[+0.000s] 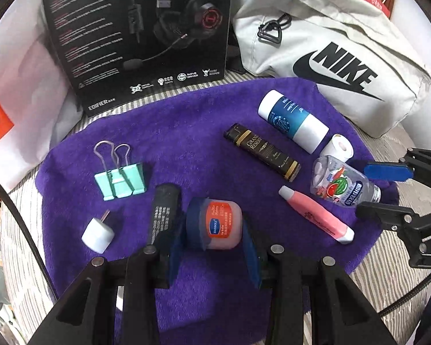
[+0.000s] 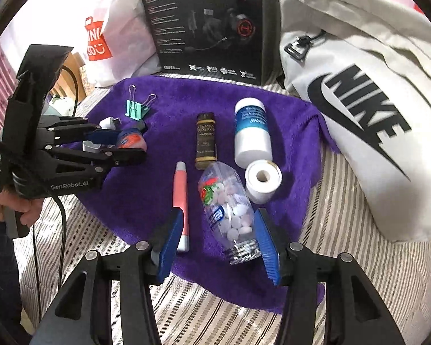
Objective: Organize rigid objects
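The left hand-held gripper (image 1: 214, 248) pinches the small round orange-labelled lip-balm jar (image 1: 222, 227) on the purple fleece cloth (image 1: 186, 132); the right hand-held gripper (image 2: 218, 235) is spread around the clear plastic mint bottle (image 2: 230, 204); most items look unsorted, scattered across the cloth.

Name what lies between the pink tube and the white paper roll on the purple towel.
The clear candy bottle lies on its side between the pink tube and the white paper roll; the right wrist view shows it best.
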`<state>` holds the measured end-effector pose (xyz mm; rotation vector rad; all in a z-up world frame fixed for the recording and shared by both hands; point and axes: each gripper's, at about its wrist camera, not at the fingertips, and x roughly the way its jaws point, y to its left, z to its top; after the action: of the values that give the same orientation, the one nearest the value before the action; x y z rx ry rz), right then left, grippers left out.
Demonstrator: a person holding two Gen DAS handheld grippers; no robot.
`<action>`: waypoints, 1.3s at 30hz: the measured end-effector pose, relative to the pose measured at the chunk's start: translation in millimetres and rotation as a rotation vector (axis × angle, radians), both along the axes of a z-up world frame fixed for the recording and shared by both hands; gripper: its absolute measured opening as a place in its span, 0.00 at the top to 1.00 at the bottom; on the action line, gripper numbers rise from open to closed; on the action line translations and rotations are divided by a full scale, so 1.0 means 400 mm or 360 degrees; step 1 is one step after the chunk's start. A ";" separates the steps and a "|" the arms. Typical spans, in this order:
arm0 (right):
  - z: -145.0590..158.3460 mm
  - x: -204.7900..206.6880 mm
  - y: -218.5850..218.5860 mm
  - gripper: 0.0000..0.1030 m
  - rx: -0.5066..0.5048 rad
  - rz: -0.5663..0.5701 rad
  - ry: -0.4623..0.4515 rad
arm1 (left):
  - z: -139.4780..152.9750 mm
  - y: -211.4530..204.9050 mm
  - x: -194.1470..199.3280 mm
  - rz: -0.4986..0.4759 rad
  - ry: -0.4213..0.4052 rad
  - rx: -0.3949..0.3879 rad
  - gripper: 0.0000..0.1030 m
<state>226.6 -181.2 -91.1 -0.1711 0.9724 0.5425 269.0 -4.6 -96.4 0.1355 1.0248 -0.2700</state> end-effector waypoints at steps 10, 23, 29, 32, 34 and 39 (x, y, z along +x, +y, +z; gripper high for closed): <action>-0.017 -0.009 -0.027 0.49 0.0006 -0.0047 0.0029 | -0.022 -0.029 0.023 -0.0045 0.0017 0.0078 0.65; -0.011 -0.037 -0.039 0.47 0.0049 -0.0078 0.0022 | -0.025 -0.046 -0.063 -0.0040 0.0043 0.0106 0.50; 0.004 -0.071 -0.040 0.34 0.0059 -0.0066 -0.0017 | -0.007 -0.052 -0.098 0.0018 0.0044 0.0092 0.43; 0.009 -0.088 -0.040 0.30 0.0062 -0.0095 -0.0048 | 0.008 -0.045 -0.120 0.0074 0.0032 0.0084 0.40; 0.015 -0.098 -0.041 0.25 0.0080 -0.0123 -0.0057 | 0.021 -0.036 -0.138 0.0114 0.0021 0.0071 0.36; 0.029 -0.141 -0.048 0.19 0.0135 -0.0172 0.0004 | 0.049 -0.005 -0.220 0.0159 -0.0006 -0.0033 0.25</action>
<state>170.2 -200.2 -79.3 -0.0416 0.9535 0.4838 180.9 -6.4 -76.8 0.0661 1.0214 -0.1892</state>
